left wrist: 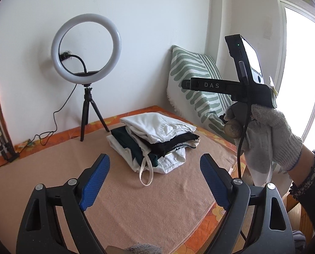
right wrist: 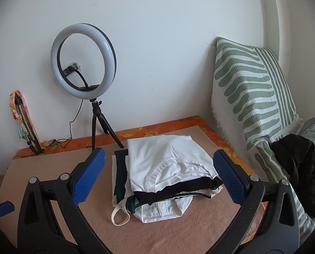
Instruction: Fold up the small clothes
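Note:
A stack of folded clothes (left wrist: 155, 139) lies on the tan blanket (left wrist: 136, 201), white garments with a black and a dark green one between, a white strap loop hanging at the front. It also shows in the right wrist view (right wrist: 168, 173). My left gripper (left wrist: 155, 167) is open and empty, held above the blanket just in front of the stack. My right gripper (right wrist: 157, 165) is open and empty, its blue fingers standing on either side of the stack as seen from above and in front. The right gripper's body and gloved hand (left wrist: 263, 135) show at the right of the left wrist view.
A ring light on a small tripod (right wrist: 83, 63) stands at the back by the wall. A green-striped pillow (right wrist: 252, 93) leans at the right, with a black garment (right wrist: 301, 169) below it. A folded tripod (right wrist: 24, 122) leans at the far left. The orange floral sheet (right wrist: 157, 130) borders the blanket.

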Demonstrator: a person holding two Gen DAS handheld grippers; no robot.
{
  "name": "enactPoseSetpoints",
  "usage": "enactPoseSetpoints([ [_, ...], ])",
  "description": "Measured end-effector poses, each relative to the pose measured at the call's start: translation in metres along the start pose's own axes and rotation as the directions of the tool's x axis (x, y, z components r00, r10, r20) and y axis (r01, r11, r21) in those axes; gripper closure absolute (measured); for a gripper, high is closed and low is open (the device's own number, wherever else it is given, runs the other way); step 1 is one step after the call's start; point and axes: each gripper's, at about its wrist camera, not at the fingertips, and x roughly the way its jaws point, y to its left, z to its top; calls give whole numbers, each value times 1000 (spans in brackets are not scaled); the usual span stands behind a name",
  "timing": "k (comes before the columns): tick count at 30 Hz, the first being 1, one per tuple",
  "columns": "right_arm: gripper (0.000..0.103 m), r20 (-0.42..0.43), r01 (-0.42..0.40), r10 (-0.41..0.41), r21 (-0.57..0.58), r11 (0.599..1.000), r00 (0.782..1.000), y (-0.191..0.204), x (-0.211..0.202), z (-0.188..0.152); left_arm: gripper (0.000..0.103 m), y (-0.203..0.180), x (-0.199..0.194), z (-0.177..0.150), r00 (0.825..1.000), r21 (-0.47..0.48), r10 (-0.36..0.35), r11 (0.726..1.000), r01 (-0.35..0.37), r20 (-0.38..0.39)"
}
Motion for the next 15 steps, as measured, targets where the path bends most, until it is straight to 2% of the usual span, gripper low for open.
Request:
enactPoseSetpoints([
  [3,0,-3,15,-15,-8,1000,1000,10,-14,-15,2,-2,-15,-10,1000,-8,22,1000,-22,3],
  [7,0,0,14,-14,-14,1000,1000,22,-32,-38,1,-5,-33,-23,999,1,29,1000,-29,20],
  [15,0,-5,0,0,10,1000,1000,38,-49,-76,1,0,-46,-49,998,7,55,998,-55,-25],
])
